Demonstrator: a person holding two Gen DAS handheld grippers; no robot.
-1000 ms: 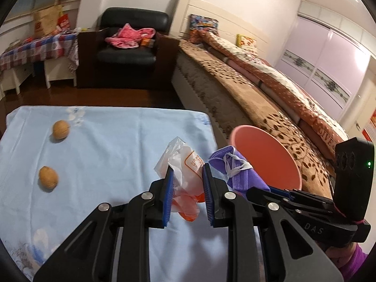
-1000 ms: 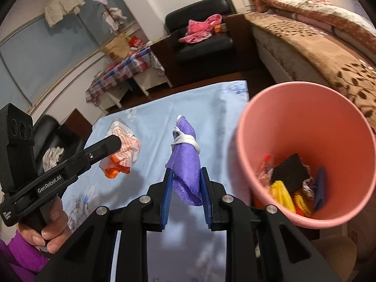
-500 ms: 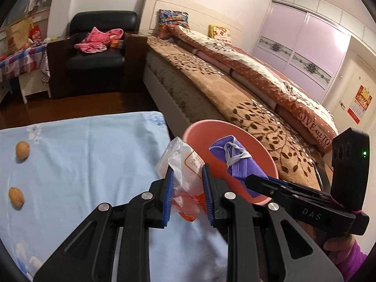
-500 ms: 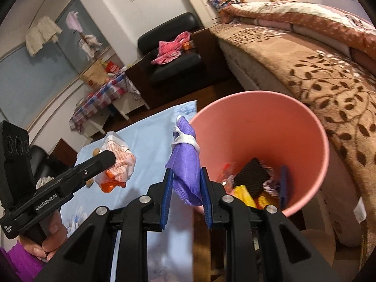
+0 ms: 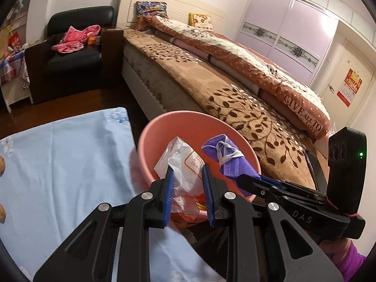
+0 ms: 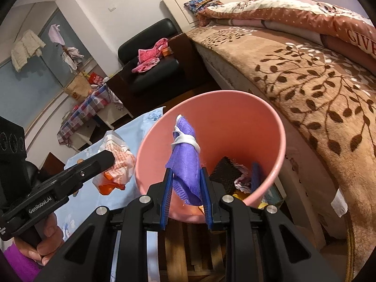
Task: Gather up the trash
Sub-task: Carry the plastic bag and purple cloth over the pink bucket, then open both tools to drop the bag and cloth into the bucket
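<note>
A pink bin (image 5: pixel 150 145) (image 6: pixel 265 127) stands beside the table's right edge, with several bits of trash in its bottom. My left gripper (image 5: pixel 187 178) is shut on a crumpled clear plastic wrapper (image 5: pixel 185 164) with orange print and holds it over the bin's near rim. The wrapper also shows in the right wrist view (image 6: pixel 117 162). My right gripper (image 6: pixel 185 176) is shut on a rolled purple face mask (image 6: pixel 186 157) (image 5: pixel 225 159) and holds it above the bin's opening.
The table has a light blue cloth (image 5: pixel 65 164). Two walnuts (image 5: pixel 1 211) lie at its far left edge. A bed with a brown leaf blanket (image 5: pixel 235 98) runs behind the bin. A black armchair (image 5: pixel 75 54) stands at the back.
Both grippers have moved right, from over the table to over the pink bin, each still holding its piece of trash.
</note>
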